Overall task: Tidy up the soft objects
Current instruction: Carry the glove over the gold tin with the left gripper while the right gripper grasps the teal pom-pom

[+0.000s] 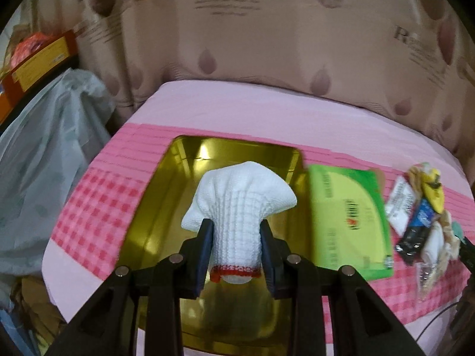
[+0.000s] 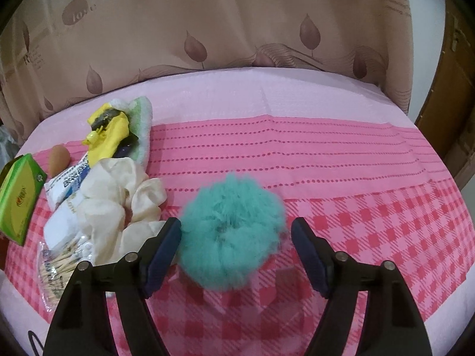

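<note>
My left gripper (image 1: 235,225) is shut on a white knitted sock with a red trim (image 1: 237,195) and holds it above an open gold tin (image 1: 166,195) on the pink checked cloth. In the right wrist view a fluffy teal scrunchie (image 2: 231,234) lies on the cloth between the jaws of my right gripper (image 2: 237,222). The left pad brushes its fur, while the right pad stands clear of it. A pile of soft items lies to the left: a cream cloth (image 2: 118,195), a yellow piece (image 2: 109,130) and a pale green towel (image 2: 142,124).
A green packet (image 1: 347,216) lies right of the tin, with small sachets (image 1: 400,207) beyond it. A beige egg-shaped sponge (image 2: 59,160) and a bag of cotton swabs (image 2: 56,270) sit by the pile. A plastic bag (image 1: 44,163) and boxes (image 1: 38,62) crowd the table's left side.
</note>
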A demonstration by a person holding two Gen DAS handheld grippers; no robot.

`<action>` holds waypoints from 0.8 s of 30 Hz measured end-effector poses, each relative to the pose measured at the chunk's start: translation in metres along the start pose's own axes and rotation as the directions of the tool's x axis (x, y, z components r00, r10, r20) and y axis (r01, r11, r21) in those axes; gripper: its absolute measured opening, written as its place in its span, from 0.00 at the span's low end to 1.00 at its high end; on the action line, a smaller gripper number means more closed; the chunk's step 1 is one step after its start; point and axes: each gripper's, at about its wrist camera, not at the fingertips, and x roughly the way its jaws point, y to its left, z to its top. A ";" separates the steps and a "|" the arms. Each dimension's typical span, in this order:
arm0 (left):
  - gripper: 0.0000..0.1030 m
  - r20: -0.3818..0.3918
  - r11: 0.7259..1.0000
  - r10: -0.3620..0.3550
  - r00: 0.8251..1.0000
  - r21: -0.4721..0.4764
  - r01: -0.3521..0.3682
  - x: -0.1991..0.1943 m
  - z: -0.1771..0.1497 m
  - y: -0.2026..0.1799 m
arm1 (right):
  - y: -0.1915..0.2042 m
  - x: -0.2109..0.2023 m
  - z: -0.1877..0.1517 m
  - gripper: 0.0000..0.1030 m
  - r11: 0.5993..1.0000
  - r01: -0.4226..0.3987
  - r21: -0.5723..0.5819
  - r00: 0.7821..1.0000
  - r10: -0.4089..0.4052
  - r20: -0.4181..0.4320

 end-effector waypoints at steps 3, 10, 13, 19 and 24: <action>0.30 -0.014 1.000 0.023 1.000 -0.014 -0.023 0.006 -0.002 0.013 | -0.001 0.006 0.002 0.71 1.000 0.012 -0.005 1.000 -0.012 -0.010; 0.30 -0.053 0.998 0.049 0.997 -0.046 -0.051 0.021 -0.008 0.033 | -0.001 0.019 0.004 0.65 0.999 0.033 -0.017 0.999 -0.034 -0.024; 0.30 -0.064 0.997 0.052 0.997 -0.047 -0.056 0.026 -0.008 0.036 | -0.002 0.018 0.002 0.61 0.999 0.035 -0.018 0.999 -0.035 -0.024; 0.30 -0.098 0.996 0.063 0.993 -0.058 -0.069 0.038 -0.012 0.041 | 0.001 0.019 0.002 0.53 0.999 0.023 -0.033 1.000 -0.024 -0.019; 0.30 -0.126 0.995 0.070 0.990 -0.056 -0.078 0.046 -0.015 0.043 | -0.002 0.016 0.001 0.47 0.999 0.018 -0.026 1.000 -0.018 -0.021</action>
